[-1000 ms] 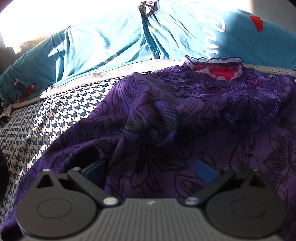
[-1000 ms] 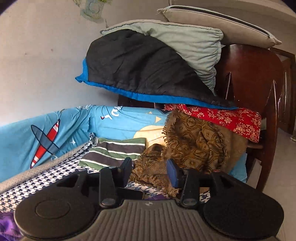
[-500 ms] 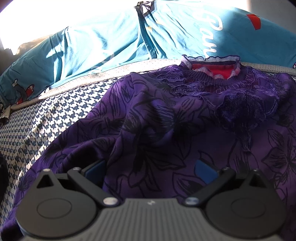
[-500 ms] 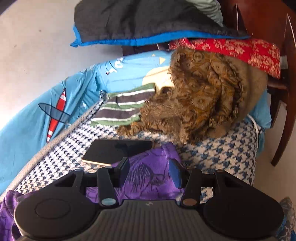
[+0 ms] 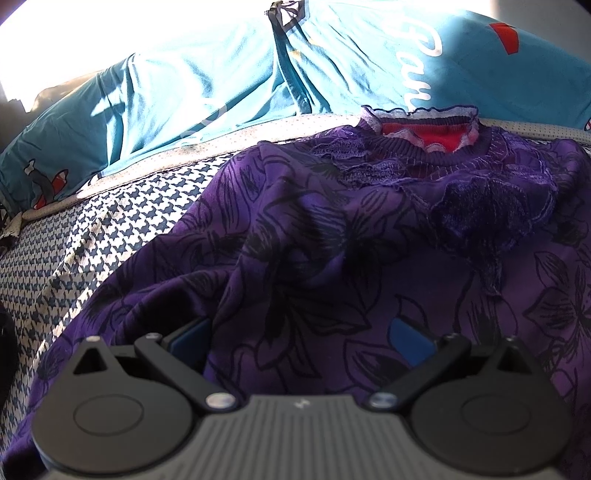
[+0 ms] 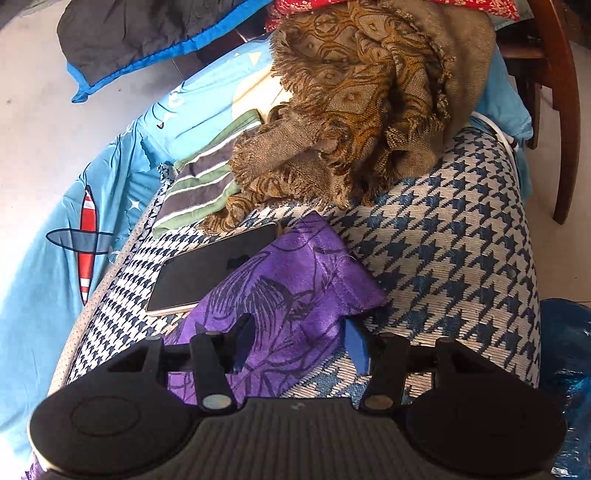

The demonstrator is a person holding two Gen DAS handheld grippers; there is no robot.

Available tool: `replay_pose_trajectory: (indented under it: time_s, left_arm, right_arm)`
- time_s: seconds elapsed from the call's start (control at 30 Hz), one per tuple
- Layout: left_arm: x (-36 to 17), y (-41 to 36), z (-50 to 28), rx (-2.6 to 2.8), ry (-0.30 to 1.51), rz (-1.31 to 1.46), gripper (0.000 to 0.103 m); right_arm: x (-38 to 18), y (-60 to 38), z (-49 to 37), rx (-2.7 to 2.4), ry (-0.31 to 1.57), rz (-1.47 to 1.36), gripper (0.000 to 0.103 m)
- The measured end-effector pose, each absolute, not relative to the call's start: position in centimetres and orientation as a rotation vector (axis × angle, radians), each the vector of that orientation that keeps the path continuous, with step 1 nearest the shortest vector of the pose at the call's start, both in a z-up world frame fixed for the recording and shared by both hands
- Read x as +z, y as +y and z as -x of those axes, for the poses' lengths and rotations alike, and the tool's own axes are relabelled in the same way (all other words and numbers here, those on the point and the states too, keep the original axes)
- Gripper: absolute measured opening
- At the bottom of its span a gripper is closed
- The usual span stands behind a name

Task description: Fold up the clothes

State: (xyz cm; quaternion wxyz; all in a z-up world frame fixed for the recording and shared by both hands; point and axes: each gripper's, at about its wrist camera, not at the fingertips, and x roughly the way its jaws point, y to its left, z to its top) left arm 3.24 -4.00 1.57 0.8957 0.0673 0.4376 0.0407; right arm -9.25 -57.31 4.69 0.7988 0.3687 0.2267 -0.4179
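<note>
A purple floral top (image 5: 332, 258) lies spread and rumpled on a houndstooth-covered surface (image 6: 461, 240), its ribbed neckline with red lining (image 5: 421, 134) toward a turquoise printed sheet (image 5: 221, 85) at the far edge. In the right wrist view one end of the same garment, seemingly a sleeve end (image 6: 295, 273), lies flat with its corner overlapping a dark phone (image 6: 207, 273) — the phone sits directly beside a folded green-striped cloth (image 6: 199, 188) and a heap of brown fringed fabric (image 6: 362, 103), both crowding the far end of the surface. A dark padded cover with blue trim (image 6: 147, 29) and a wooden chair (image 6: 561, 92) stand beyond. The left gripper (image 5: 299, 336) is spread wide, low over the body of the top, cloth bunched between its blue pads; whether the pads touch it cannot be told. The right gripper (image 6: 299, 343) is likewise parted wide, straddling the sleeve end, nothing clamped — its right pad (image 6: 356, 345) stands over bare houndstooth
</note>
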Motion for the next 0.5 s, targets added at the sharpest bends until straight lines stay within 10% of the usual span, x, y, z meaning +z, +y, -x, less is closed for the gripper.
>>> replay_pose_trajectory:
  time_s: [0.1, 0.17, 0.23, 0.5]
  left_arm:
    - [1.5, -4.0, -3.3, 0.085, 0.91, -0.14, 0.103]
    - [1.5, -4.0, -3.3, 0.085, 0.911, -0.141, 0.103]
    - [1.4, -4.0, -3.3, 0.084, 0.914, -0.14, 0.103]
    - [1.5, -3.9, -3.4, 0.069, 0.923, -0.133, 0.103]
  right_arm:
    - [4.6, -56.6, 8.2, -0.933, 0.492, -0.716, 0.05]
    - [4.6, -56.2, 7.7, -0.975, 0.508, -0.651, 0.017]
    - [4.5, -55.8, 7.2, -1.017, 0.524, -0.585, 0.008]
    - [6.2, -55.4, 6.9, -1.134, 0.466, -0.43, 0.007]
